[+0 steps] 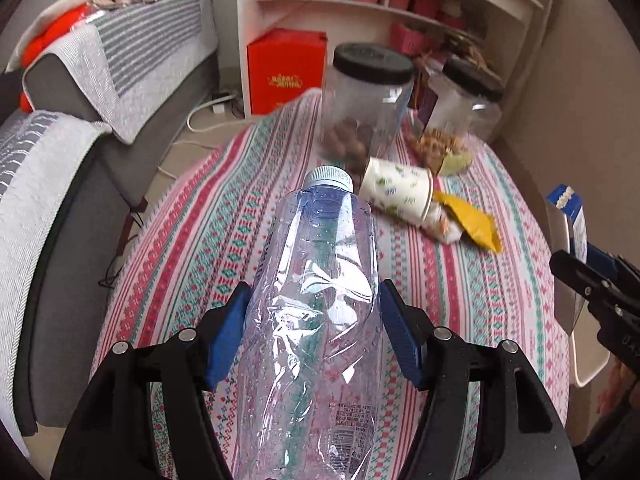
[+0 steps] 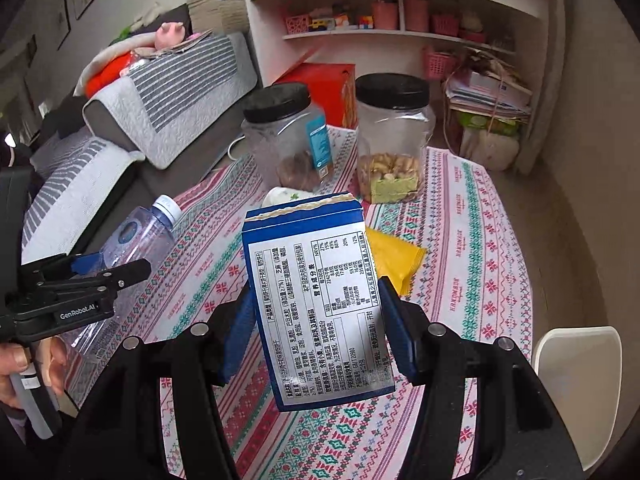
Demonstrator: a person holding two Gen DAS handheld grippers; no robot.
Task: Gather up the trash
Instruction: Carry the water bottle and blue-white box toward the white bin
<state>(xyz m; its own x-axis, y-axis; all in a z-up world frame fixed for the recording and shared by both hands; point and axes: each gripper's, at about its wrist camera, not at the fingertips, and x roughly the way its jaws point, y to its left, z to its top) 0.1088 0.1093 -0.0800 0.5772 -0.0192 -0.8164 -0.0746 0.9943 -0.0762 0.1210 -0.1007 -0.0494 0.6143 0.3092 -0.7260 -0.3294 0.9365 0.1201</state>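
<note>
My left gripper (image 1: 312,328) is shut on a crushed clear plastic bottle (image 1: 316,280) with a pale cap, held above the patterned tablecloth (image 1: 200,240). The bottle also shows in the right wrist view (image 2: 136,240). My right gripper (image 2: 316,332) is shut on a blue and white carton (image 2: 312,292) with a printed label, held above the table. The carton shows at the right edge of the left wrist view (image 1: 568,208). A tipped paper cup (image 1: 400,192) with a yellow wrapper (image 1: 472,224) lies on the table beyond the bottle. The wrapper also shows beside the carton (image 2: 400,260).
Two clear jars with black lids (image 2: 288,136) (image 2: 392,136) stand at the table's far side. A grey sofa (image 1: 60,200) lies left. A white shelf unit (image 2: 400,20) and an orange box (image 1: 284,72) stand behind. A white chair (image 2: 576,380) is at the right.
</note>
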